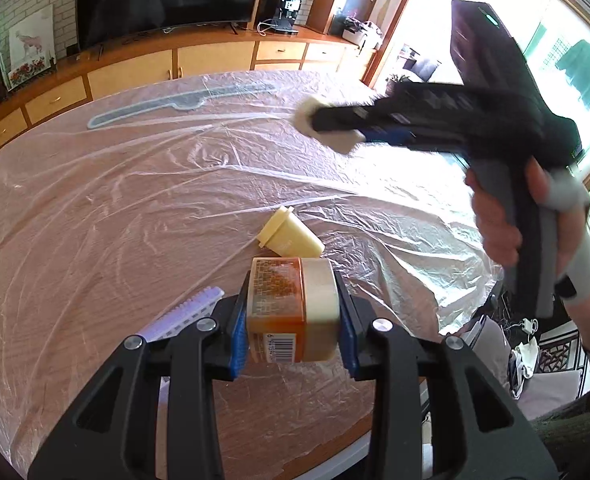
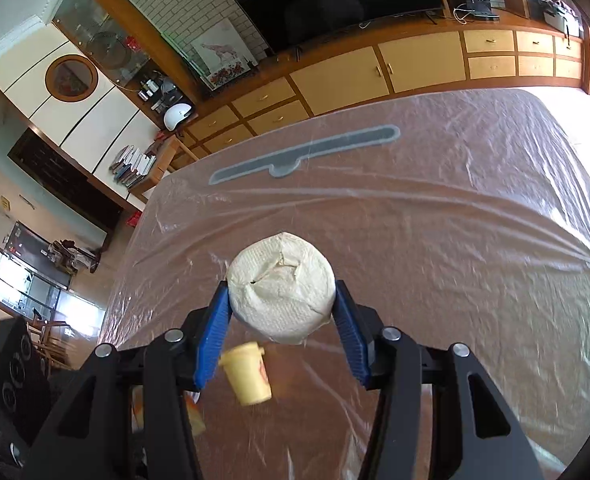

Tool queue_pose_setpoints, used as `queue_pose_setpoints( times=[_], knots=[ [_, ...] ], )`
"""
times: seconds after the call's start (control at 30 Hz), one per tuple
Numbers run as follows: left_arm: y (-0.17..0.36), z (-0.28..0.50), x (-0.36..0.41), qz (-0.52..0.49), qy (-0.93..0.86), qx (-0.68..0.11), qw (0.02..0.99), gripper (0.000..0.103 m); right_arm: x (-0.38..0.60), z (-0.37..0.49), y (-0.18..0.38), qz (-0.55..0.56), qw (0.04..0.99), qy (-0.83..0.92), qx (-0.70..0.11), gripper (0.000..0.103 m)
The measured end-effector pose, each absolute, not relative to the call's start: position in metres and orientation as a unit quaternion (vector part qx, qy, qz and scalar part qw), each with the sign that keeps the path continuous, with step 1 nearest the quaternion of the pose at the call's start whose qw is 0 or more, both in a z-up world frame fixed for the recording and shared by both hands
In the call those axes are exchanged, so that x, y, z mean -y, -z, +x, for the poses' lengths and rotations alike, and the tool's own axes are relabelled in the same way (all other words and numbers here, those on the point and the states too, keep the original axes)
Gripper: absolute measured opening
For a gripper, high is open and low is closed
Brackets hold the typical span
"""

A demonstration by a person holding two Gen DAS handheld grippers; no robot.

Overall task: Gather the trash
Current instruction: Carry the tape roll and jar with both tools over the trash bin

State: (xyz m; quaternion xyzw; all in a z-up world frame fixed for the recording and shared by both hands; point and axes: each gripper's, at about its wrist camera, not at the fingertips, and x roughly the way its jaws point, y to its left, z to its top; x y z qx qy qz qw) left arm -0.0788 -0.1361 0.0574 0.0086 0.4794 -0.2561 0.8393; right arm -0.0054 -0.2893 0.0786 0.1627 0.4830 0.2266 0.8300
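My left gripper (image 1: 293, 316) is shut on an orange-labelled jar with a cream lid (image 1: 291, 312), held above the table. A pale yellow small cup (image 1: 289, 236) lies on its side just beyond it; it also shows in the right wrist view (image 2: 249, 378). My right gripper (image 2: 282, 304) is shut on a white roll of tissue (image 2: 281, 286), held above the table; in the left wrist view this gripper (image 1: 331, 126) is at the upper right with the roll (image 1: 323, 124) between its fingers.
The wooden table (image 1: 95, 220) is covered with crinkled clear plastic sheet. A grey-blue strip (image 1: 175, 104) lies at its far side. A lilac comb-like object (image 1: 187, 312) lies near the left gripper. Cabinets and a TV stand behind the table.
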Motion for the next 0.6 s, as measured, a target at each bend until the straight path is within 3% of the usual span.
queue_pose_setpoints(
  times=[0.6],
  knots=[
    [-0.070, -0.117, 0.113, 0.010, 0.235, -0.461, 0.855, 0.037, 0.292, -0.124, -0.088, 0.157, 0.820, -0.244, -0.494, 0.050]
  ],
)
